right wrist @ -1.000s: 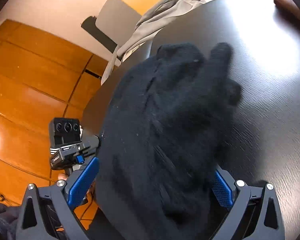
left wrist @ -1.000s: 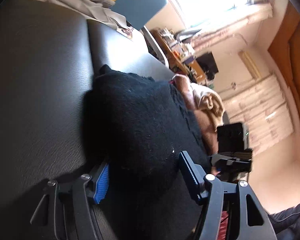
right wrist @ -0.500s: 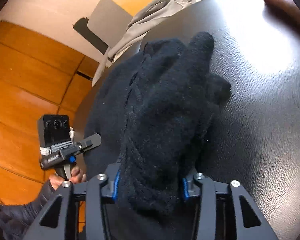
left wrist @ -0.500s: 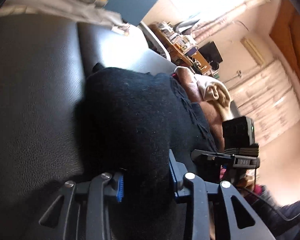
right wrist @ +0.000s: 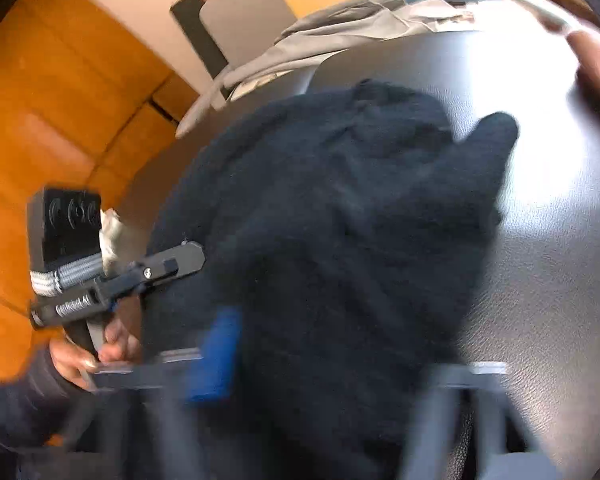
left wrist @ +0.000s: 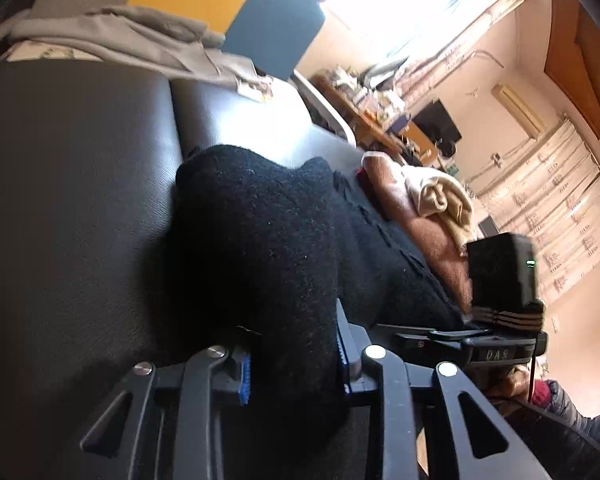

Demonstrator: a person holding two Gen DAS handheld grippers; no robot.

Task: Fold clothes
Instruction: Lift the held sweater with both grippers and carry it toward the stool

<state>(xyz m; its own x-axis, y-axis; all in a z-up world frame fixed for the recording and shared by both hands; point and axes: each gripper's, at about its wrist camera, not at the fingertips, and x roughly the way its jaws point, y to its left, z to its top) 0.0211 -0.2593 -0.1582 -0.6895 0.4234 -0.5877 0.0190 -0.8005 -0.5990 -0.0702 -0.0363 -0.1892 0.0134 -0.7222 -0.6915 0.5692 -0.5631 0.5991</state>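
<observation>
The black sweater (left wrist: 268, 240) lies bunched on the dark leather cushion (left wrist: 72, 184), its near edge toward us and a loose corner poking out over the cushion on the far right side. Beyond the sweater, at the back of the cushion, a grey garment (left wrist: 140, 36) is draped; to the right of the sweater sits a heap of brown and cream clothes (left wrist: 428, 204).

Our left gripper (left wrist: 292, 364) has its blue pads closed onto a thick fold at the sweater's near edge, so the knit is pinched firmly between them. Our right gripper (right wrist: 332, 360) is badly blurred in its own view: one blue pad shows at the left of the sweater and the other finger shows well out to the right, so we judge the jaws wide apart around the cloth, gripping nothing, though the blur leaves some doubt.

We cannot tell from this alone whether the sweater is being gathered for a fold or let down after one. Either way, doing it well means keeping the left pinch deep enough that the thick knit does not slip, holding both near corners level with each other, and keeping the edge taut between the two tools so the layers land flat on the cushion without trapping that stray corner underneath.
</observation>
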